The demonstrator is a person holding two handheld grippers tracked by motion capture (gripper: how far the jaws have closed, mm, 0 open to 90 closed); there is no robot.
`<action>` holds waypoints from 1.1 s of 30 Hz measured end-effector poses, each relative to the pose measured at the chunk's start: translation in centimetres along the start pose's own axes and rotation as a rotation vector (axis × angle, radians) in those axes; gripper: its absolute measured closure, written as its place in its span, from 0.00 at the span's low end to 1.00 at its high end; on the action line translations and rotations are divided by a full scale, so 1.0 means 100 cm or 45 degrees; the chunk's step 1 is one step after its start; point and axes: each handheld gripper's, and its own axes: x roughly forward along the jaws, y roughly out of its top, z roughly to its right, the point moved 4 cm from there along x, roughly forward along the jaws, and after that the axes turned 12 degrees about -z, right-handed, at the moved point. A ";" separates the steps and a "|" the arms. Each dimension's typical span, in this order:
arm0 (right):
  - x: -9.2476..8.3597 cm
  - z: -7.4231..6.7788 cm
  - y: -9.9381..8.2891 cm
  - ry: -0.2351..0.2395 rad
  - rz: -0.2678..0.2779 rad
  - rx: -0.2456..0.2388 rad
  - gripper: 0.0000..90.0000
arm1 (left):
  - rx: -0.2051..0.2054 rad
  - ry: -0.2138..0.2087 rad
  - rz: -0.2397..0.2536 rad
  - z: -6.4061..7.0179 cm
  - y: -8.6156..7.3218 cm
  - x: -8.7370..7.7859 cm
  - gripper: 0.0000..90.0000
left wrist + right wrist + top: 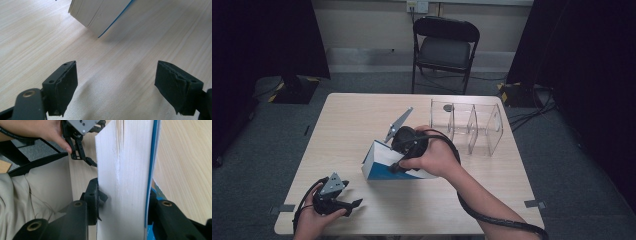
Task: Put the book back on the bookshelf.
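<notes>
Both jaws of the right tool (122,202) clamp the book (125,170).

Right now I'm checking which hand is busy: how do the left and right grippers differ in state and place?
The right gripper is shut on the book, pads pressing both covers; the left gripper is open with bare table between its jaws. The right one works mid-table beside the clear organizer; the left one sits by the near left edge. Both are hand-held.

A fixed camera looks down and forward over the whole surface (362,115). Two close cameras ride the tools, both seeing the book (379,162) shared with the overhead view.
</notes>
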 end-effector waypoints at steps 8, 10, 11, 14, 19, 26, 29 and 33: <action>0.004 0.001 0.021 -0.026 -0.017 -0.067 0.67 | 0.009 -0.004 0.001 -0.001 0.000 0.000 0.20; 0.004 0.001 0.023 -0.028 -0.016 -0.074 0.67 | 0.005 -0.007 0.001 -0.001 0.000 0.000 0.20; 0.003 0.001 0.024 -0.034 -0.018 -0.072 0.67 | 0.006 -0.008 0.000 -0.001 0.000 0.000 0.20; 0.003 0.002 0.028 -0.050 -0.014 -0.083 0.67 | -0.002 -0.005 0.006 0.000 0.001 0.000 0.20; 0.002 0.006 0.032 -0.050 -0.009 -0.086 0.67 | 0.007 -0.004 0.004 -0.001 0.001 0.000 0.20; 0.001 0.001 0.026 0.004 -0.037 -0.068 0.68 | 0.016 -0.003 0.011 -0.001 0.002 -0.001 0.20; -0.002 -0.001 0.025 0.024 -0.033 -0.078 0.68 | 0.022 -0.002 0.020 0.000 0.003 -0.002 0.20; -0.001 -0.002 0.032 0.032 -0.032 -0.086 0.67 | 0.023 -0.002 0.029 0.001 0.004 -0.004 0.20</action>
